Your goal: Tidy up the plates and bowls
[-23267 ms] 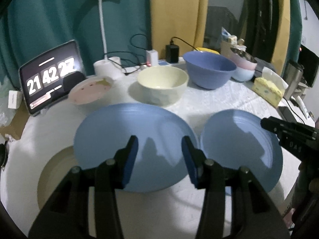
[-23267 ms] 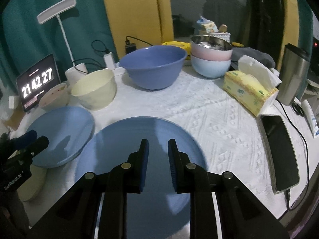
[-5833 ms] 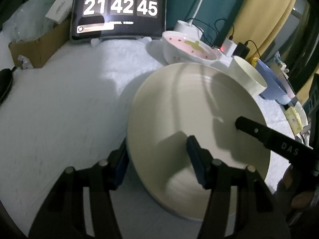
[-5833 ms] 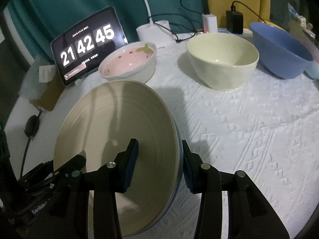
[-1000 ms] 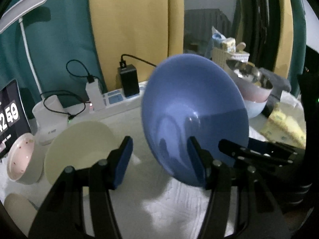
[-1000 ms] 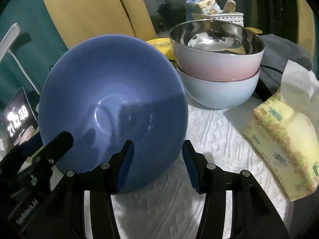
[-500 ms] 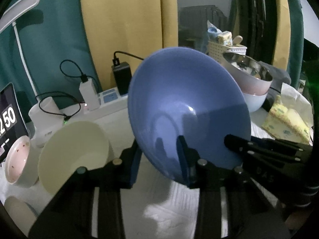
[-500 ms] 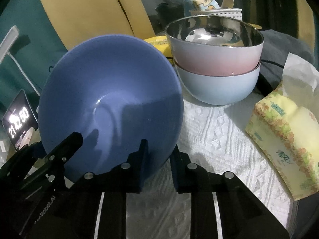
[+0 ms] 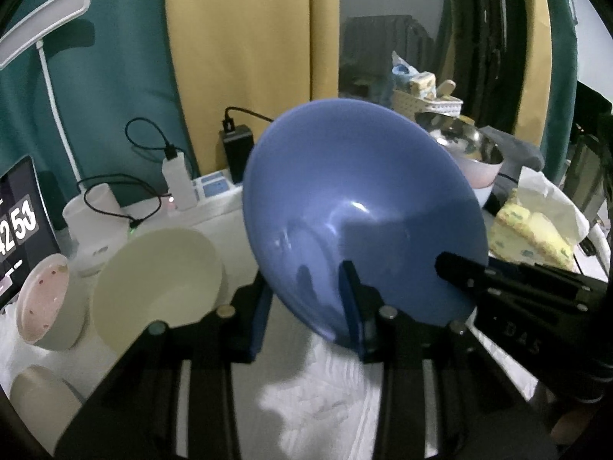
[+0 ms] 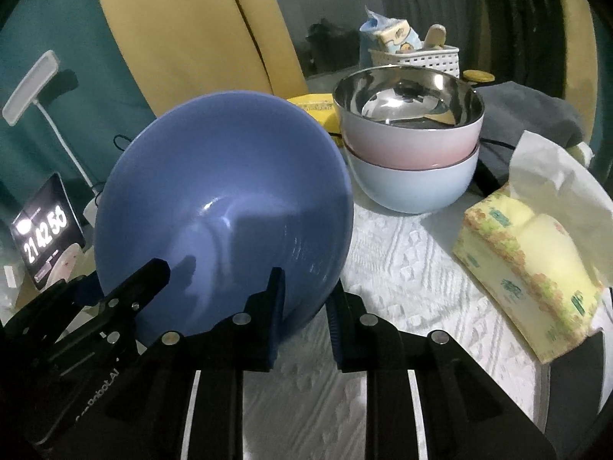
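Above the white cloth [image 10: 413,253], both jaws clamp the tilted, glossy blue bowl [image 10: 230,199].

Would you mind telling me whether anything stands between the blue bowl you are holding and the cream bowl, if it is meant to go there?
Nothing visible does. The blue bowl, clamped at its rim by the left gripper and the right gripper, hangs tilted beside the cream bowl, whose opening shows nothing inside.
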### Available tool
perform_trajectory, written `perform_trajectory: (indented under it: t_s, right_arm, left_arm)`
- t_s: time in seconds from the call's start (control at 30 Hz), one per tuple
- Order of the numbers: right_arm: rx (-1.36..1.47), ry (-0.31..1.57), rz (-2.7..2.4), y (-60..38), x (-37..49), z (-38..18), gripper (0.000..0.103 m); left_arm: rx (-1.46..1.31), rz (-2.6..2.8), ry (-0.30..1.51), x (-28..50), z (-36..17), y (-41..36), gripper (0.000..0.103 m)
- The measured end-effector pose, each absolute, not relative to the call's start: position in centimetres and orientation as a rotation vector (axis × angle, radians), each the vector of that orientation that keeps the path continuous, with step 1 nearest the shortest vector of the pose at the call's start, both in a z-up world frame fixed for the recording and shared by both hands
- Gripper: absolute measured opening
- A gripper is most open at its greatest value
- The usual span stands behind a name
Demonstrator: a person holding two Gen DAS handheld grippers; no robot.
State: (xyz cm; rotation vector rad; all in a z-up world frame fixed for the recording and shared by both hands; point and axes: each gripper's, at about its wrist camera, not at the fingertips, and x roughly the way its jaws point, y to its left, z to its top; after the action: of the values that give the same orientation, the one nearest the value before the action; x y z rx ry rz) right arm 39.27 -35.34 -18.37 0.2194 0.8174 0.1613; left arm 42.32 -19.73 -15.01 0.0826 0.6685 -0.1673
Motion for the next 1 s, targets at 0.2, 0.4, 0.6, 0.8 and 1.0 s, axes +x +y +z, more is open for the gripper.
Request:
perform_trajectory:
  t_s: [0.2, 0.4, 0.6, 0.8, 1.0]
  right_arm:
    - [0.217, 0.803, 0.157, -35.2, 37.6, -17.4, 0.022]
    - [0.213, 0.786, 0.159, -34.9, 35.9, -16.4, 0.022]
    - [0.214, 0.777, 0.160, -34.2, 33.9, -15.6, 0.022]
    - [0.212, 0.775, 0.158, -33.5, 32.1, -15.2, 0.022]
    - [0.210, 0.777, 0.157, -32.8, 30.4, -15.1, 0.022]
  left_arm:
    - [0.066, -0.182, 0.670, 40.9, -14.4, -19.2, 0.035]
    - [0.060, -0.187, 0.661, 39.2, -13.7, -18.7, 0.035]
    - [0.047, -0.191, 0.670, 37.6, -13.4, -18.0, 0.035]
    - [0.041, -0.193, 0.675, 35.7, -13.3, -17.2, 0.035]
    - [0.034, -0.194, 0.683, 34.4, -13.6, -16.6, 0.035]
